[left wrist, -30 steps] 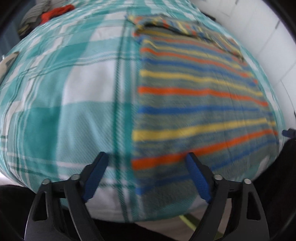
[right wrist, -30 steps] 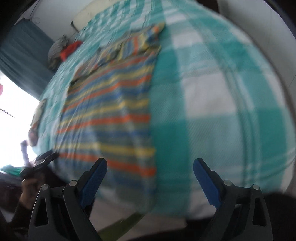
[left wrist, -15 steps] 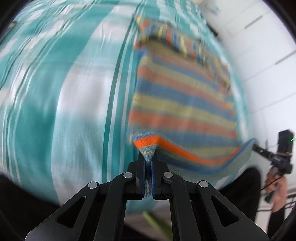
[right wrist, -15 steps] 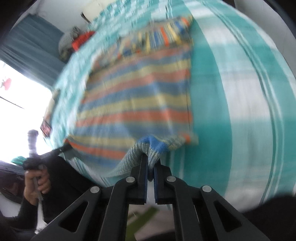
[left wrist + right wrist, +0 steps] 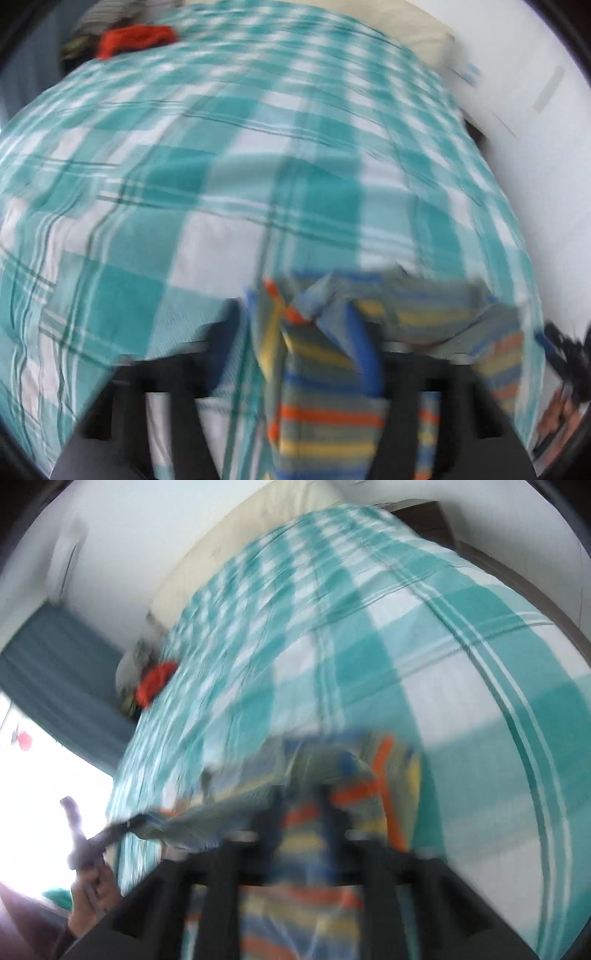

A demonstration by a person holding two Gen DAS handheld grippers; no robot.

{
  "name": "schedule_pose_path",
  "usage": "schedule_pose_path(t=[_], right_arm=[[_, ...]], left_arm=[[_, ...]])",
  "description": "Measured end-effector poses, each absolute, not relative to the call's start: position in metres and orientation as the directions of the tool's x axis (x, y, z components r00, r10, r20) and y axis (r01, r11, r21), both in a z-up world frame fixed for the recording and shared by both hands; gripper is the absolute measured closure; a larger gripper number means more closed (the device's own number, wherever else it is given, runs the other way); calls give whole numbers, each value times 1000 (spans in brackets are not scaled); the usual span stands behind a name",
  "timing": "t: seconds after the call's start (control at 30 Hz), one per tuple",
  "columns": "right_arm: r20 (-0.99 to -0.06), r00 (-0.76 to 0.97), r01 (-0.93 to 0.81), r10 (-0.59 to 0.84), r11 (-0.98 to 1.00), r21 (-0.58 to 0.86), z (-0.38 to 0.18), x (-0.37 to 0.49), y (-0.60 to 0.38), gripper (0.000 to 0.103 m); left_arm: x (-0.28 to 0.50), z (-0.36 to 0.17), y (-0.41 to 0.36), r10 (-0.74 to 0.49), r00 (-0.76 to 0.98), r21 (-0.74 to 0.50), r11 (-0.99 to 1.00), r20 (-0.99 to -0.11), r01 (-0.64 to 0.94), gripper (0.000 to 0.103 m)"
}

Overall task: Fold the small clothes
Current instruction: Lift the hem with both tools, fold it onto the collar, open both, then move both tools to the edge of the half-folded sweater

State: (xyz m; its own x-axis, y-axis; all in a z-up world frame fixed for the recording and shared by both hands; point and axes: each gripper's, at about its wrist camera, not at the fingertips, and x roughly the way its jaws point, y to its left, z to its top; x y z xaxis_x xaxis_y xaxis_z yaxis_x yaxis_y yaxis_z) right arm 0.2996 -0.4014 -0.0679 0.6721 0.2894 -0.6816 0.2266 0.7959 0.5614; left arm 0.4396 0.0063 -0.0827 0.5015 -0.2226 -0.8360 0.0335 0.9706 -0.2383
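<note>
A small garment with orange, yellow and blue stripes [image 5: 325, 391] lies on a teal and white checked bed [image 5: 221, 177]. Its near half is folded over toward the far side. My left gripper [image 5: 295, 332] looks open around the garment's left corner, but the frame is blurred. My right gripper [image 5: 303, 805] is shut on the garment [image 5: 295, 904] at its right corner, with cloth bunched over the fingertips. Both frames are motion-blurred. The other hand and gripper show at the left of the right wrist view.
A pile of clothes with a red piece [image 5: 136, 37] lies at the far left corner of the bed, and also shows in the right wrist view [image 5: 155, 683]. A cream headboard [image 5: 406, 33] and white wall stand behind. A bright window [image 5: 37, 775] is at left.
Both grippers closed on the garment's near corners, lifted them, and carried them forward over the garment toward the far side. The left jaws now look spread again.
</note>
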Motion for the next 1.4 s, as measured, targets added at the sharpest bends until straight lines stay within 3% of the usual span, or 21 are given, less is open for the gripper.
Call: schedule_pose_path(t=[0.03, 0.13, 0.23, 0.37, 0.4, 0.43, 0.47, 0.5, 0.53, 0.57, 0.63, 0.9, 1.07, 1.13, 1.4], right_arm=[[-685, 679, 253, 264, 792, 555, -71, 307, -405, 45], [-664, 701, 263, 262, 770, 582, -80, 301, -408, 45], [-657, 706, 172, 266, 835, 523, -75, 273, -390, 45], [-689, 633, -122, 351, 925, 359, -71, 222, -326, 46], [-716, 590, -185, 374, 925, 331, -78, 211, -311, 46], [-743, 553, -209, 378, 925, 316, -87, 207, -304, 47], [-806, 484, -211, 340, 939, 270, -104, 199, -296, 48], [-857, 435, -184, 274, 959, 213, -117, 193, -295, 51], [-892, 405, -134, 200, 978, 159, -128, 179, -302, 61], [-875, 439, -114, 204, 979, 171, -122, 163, -309, 62], [-886, 451, -30, 106, 994, 104, -111, 137, -319, 52], [-834, 543, 68, 103, 984, 166, -107, 63, -320, 45], [-823, 563, 114, 74, 979, 166, -121, 39, -301, 43], [-818, 571, 113, 65, 981, 157, -122, 29, -297, 38], [-811, 581, 88, 63, 986, 139, -122, 16, -285, 38]], left_arm=[[439, -83, 11, -227, 517, -250, 968, -825, 26, 34], [415, -83, 22, -275, 532, -285, 956, -801, 66, 34], [372, -82, 12, -289, 553, -228, 957, -781, 179, 33], [310, -104, -26, -302, 514, -91, 914, -802, 395, 28], [300, -125, -35, -227, 454, -20, 909, -862, 416, 36], [296, -141, -35, -168, 403, 12, 914, -900, 406, 53], [289, -157, -24, -133, 347, 9, 926, -928, 377, 55], [281, -157, -11, -159, 337, -32, 935, -928, 352, 53], [273, -152, 4, -179, 328, -68, 944, -928, 323, 52], [264, -147, 16, -161, 327, -60, 953, -931, 296, 53], [247, -135, 31, -142, 358, -41, 960, -923, 277, 45], [181, -90, 32, -49, 526, 103, 961, -849, 255, 20], [166, -73, 25, 2, 599, 179, 955, -801, 236, 19], [164, -69, 25, 0, 606, 179, 956, -796, 234, 19], [154, -57, 7, -6, 629, 184, 954, -777, 236, 19]])
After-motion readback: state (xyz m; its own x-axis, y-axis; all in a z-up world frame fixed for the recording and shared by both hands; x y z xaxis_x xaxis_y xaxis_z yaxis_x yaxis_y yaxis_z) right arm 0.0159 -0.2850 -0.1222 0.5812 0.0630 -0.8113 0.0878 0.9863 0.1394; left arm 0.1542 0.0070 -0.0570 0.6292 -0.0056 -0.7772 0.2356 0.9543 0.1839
